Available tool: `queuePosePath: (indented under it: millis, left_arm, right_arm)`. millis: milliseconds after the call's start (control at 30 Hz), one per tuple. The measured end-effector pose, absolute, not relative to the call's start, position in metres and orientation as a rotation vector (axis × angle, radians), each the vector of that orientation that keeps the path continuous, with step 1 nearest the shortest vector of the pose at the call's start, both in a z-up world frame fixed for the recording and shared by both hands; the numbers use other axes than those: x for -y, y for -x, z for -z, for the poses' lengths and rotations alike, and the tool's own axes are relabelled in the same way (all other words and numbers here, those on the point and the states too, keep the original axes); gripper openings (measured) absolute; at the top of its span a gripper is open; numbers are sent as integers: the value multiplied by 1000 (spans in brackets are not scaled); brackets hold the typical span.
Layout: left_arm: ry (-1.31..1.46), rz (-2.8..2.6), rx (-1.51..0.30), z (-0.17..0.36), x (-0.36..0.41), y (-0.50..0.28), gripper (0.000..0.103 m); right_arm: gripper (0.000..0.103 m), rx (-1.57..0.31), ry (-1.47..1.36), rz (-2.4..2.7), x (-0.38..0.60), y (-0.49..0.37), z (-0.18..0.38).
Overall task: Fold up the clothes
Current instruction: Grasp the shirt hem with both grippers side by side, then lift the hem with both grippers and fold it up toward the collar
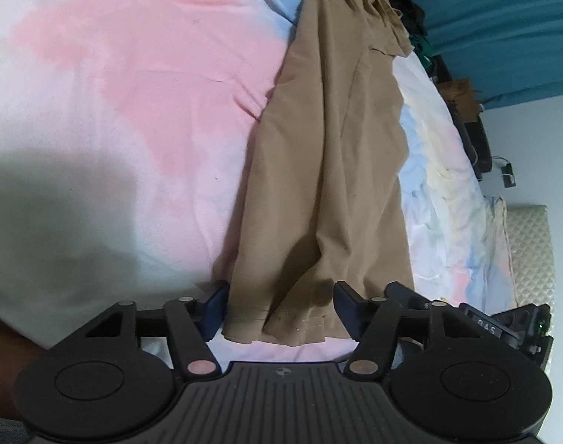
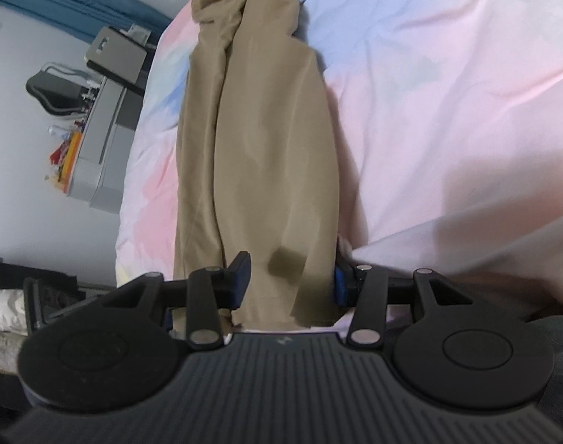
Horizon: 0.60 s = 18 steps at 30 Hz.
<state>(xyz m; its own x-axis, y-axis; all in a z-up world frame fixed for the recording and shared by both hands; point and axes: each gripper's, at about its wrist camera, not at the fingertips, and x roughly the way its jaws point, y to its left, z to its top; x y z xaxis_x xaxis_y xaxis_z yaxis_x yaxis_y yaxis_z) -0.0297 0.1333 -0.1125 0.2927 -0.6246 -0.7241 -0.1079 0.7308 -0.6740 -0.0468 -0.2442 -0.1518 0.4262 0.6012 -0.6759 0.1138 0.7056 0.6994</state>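
Matt tan cloth trousers (image 1: 329,155) on soft pastel bedsheet (image 1: 133,92)

A pair of tan trousers (image 1: 329,170) (image 2: 259,155) is laid lengthwise, the legs doubled one over the other. The stitched hems are seen nearest, slightly rumpled; the bunched waist is seen at the far end.
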Motion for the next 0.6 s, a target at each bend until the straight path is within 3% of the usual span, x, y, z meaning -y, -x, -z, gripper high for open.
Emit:
queuePosePath:
  millis: [33, 67, 100, 167, 267, 600]
  left_arm:
    - [706, 388, -1244, 112, -132, 30, 51]
    - [705, 391, -1239, 111, -130, 31, 41]
    - [703, 394, -1234, 111, -129, 33, 33]
    - [696, 401, -1220, 109, -130, 39, 21]
    - [688, 389, -1188, 106, -132, 39, 11]
    - [769, 456, -869, 51, -154, 61, 5]
  right_arm:
    - [41, -1114, -754, -357, 242, 47, 151]
    - [21, -1114, -732, -371, 240, 49, 150]
    - [13, -1116, -708, -368, 236, 49, 149]
    - [10, -1101, -658, -355, 230, 53, 144]
    - [9, -1012, -648, -358, 231, 59, 133]
    - [8, -759, -769, -364, 255, 78, 83]
